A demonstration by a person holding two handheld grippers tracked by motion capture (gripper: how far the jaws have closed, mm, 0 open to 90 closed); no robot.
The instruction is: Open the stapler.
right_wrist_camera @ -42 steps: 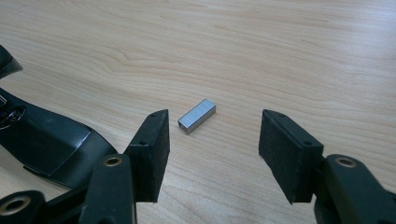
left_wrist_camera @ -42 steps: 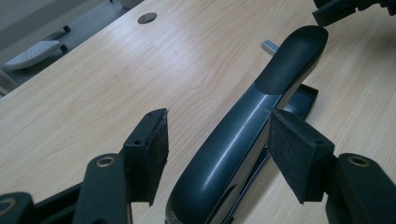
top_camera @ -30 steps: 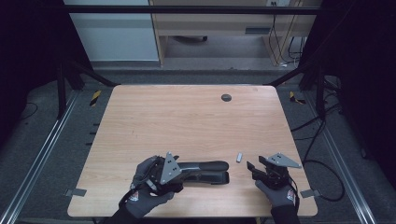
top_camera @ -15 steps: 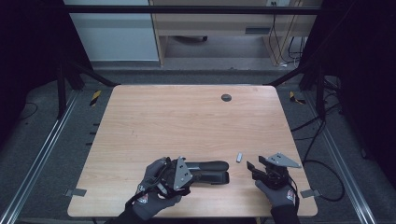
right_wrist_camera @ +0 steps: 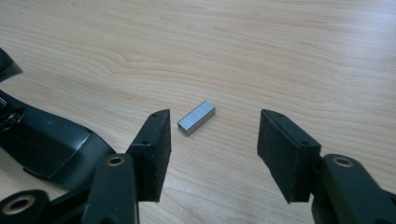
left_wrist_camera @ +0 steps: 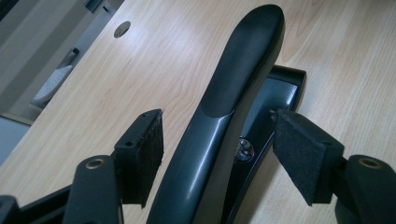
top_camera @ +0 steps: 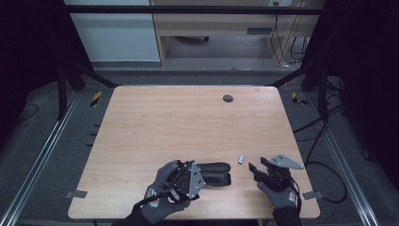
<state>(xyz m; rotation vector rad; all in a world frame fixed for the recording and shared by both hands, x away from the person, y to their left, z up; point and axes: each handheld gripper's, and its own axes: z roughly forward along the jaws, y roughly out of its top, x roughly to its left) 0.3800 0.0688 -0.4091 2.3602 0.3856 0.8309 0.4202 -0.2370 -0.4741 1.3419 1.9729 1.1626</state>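
- While the black stapler [top_camera: 214, 173] lies near the front edge of the table [top_camera: 188, 117], just left of middle, its long arm is lifted off the base and passes between the two pads of the left gripper [left_wrist_camera: 217, 149].
- Those jaws have just been opening; they stand spread, with the stapler between them and a visible gap on each side, so nothing is pinched.
- To do this well, I judge the left hand should centre the arm between the pads and close squarely, so it does not twist.
- Just right of the stapler lies a small strip of staples [right_wrist_camera: 196, 117], flat on the wood and apart from it.
- Close behind that strip the right gripper [right_wrist_camera: 214, 156] hovers with jaws spread, holding nothing; a straight, low approach seems best for so small a piece.
- Farther off, a dark round hole cover [top_camera: 227, 98] sits near the table's far edge, well out of the way.
- Nothing blocks either hand.
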